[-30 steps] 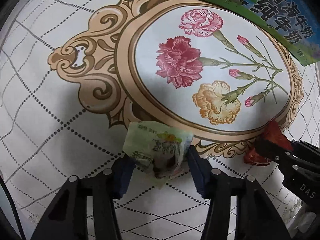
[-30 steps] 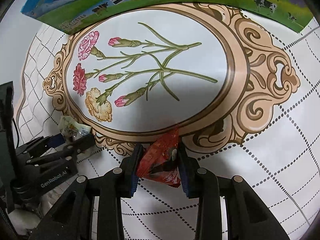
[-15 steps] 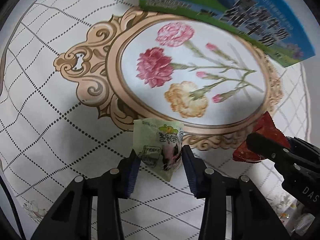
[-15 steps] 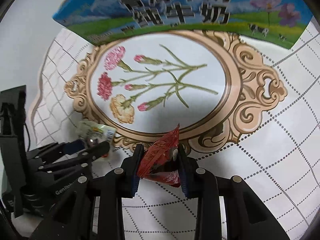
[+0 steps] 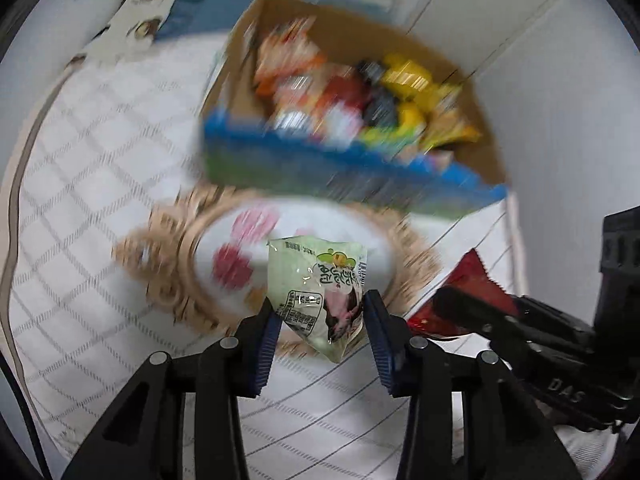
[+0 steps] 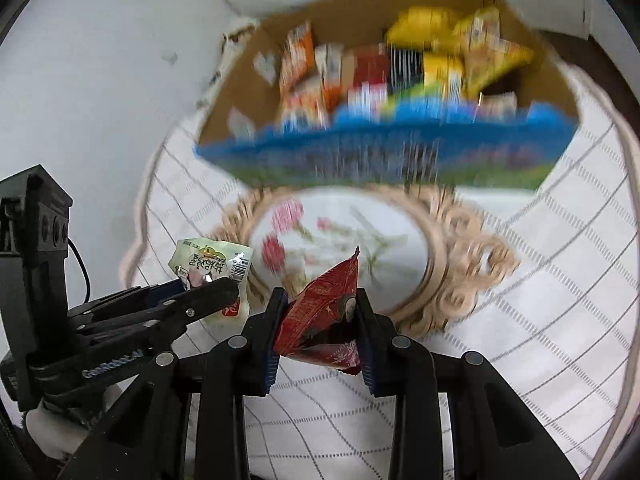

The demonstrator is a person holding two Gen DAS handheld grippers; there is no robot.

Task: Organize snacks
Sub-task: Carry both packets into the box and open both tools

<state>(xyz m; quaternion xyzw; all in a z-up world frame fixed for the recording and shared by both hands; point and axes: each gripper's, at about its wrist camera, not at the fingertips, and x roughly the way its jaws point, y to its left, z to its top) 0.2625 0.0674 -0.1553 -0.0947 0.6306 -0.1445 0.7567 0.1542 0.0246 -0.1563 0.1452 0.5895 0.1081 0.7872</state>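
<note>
Left wrist view: box contents blurred beyond telling.

The left gripper pinches a pale green snack packet above the flowered tablecloth.

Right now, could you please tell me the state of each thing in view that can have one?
Left claw: shut on the pale green plastic snack packet, held off the cloth.
Right claw: shut on the red foil snack packet, also lifted.
Open cardboard box with blue-green printed side: open-topped, holding many snack packs.
</note>
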